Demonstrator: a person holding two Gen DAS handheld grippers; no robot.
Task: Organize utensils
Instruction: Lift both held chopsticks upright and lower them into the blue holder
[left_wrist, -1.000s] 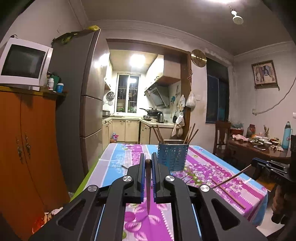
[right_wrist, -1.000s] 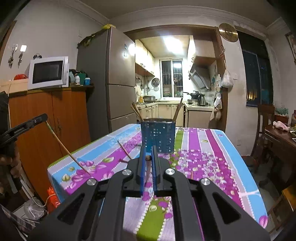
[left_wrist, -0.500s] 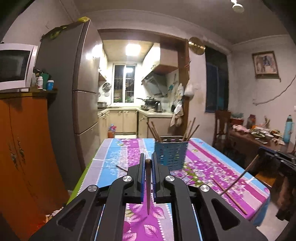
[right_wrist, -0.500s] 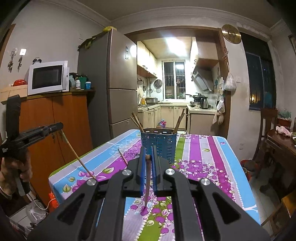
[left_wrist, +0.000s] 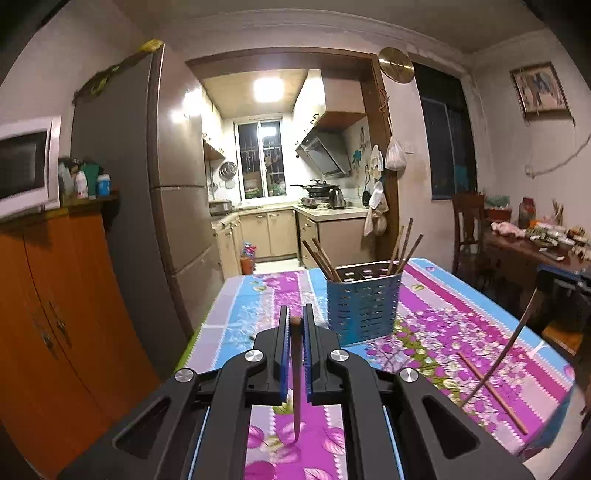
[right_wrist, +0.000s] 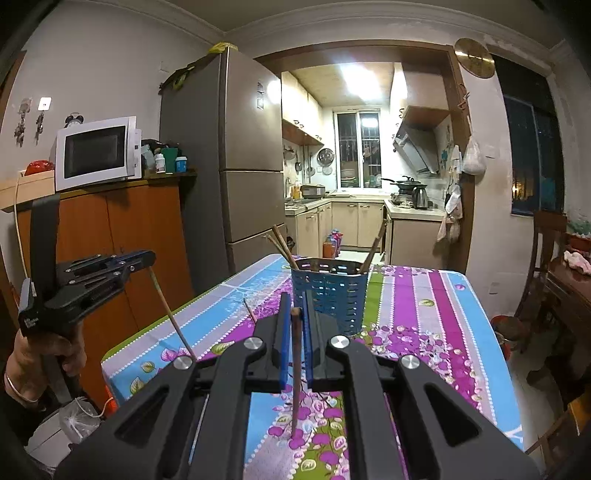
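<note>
Wooden chopsticks are clamped one per gripper, left (left_wrist: 295, 325) and right (right_wrist: 294, 314), tips hanging down for a vertical drop. The blue holder (left_wrist: 364, 302), centre frame on the table (left_wrist: 461, 321), already holds several; one chopstick (left_wrist: 493, 391) lies loose at lower right.

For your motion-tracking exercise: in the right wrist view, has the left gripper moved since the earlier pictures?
Yes. The left gripper has risen and come rightward against the orange cabinet.
</note>
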